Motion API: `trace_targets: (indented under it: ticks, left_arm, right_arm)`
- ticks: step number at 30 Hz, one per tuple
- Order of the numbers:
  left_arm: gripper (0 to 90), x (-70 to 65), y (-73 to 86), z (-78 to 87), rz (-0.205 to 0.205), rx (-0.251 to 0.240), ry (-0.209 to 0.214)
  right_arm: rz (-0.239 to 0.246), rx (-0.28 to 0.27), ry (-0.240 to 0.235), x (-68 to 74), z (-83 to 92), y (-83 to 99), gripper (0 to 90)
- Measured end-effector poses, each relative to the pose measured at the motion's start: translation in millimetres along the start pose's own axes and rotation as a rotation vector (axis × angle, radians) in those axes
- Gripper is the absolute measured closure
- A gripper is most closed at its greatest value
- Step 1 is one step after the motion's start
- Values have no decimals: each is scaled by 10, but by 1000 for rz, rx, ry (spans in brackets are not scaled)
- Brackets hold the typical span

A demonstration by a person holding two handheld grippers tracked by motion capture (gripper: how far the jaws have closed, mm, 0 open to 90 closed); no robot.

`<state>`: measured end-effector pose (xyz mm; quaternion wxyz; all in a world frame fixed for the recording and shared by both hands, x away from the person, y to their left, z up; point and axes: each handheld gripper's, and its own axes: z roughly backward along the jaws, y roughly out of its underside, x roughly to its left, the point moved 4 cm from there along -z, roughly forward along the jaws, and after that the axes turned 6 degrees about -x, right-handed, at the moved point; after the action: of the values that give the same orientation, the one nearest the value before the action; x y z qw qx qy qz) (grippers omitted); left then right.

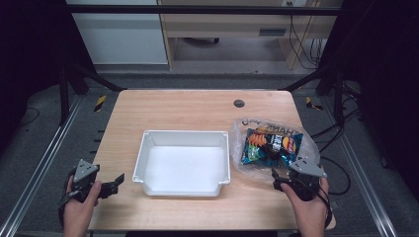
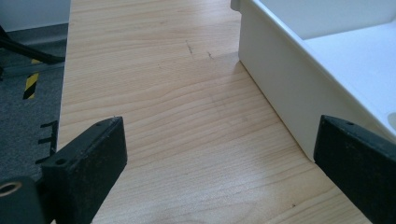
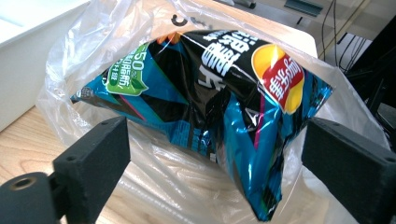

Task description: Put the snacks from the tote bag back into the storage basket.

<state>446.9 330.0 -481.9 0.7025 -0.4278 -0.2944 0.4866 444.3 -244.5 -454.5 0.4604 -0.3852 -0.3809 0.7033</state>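
right gripper (image 3: 210, 186) gapes wide, holding nothing — chip bag (image 3: 210, 107) in its clear plastic bag (image 3: 93, 46) lies just ahead of the jaws.

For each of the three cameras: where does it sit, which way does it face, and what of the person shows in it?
High view: above the person's side, looking forward and down on the table; both hands, left gripper and right gripper show.
Left gripper view: rides that gripper, facing the tray; open jaws show.
Right gripper view: rides that gripper, facing the chip bag in its plastic bag; open jaws show.
Shared: tray and chip bag appear from above too.
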Motion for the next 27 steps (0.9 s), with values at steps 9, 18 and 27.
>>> trace_targets:
  ticks: [9,18,27]
  left_arm:
    - [23,10,-5,11,6,-7,-3]
    - [20,-13,-5,5,4,-7,1]
    - [20,-14,-6,9,0,-4,0]
  right_arm:
    - [60,75,-121,-20,-104,-126,48]
    - [165,154,-175,-38,-219,-253,48]
    - [195,192,-205,-208,-303,-395,51]
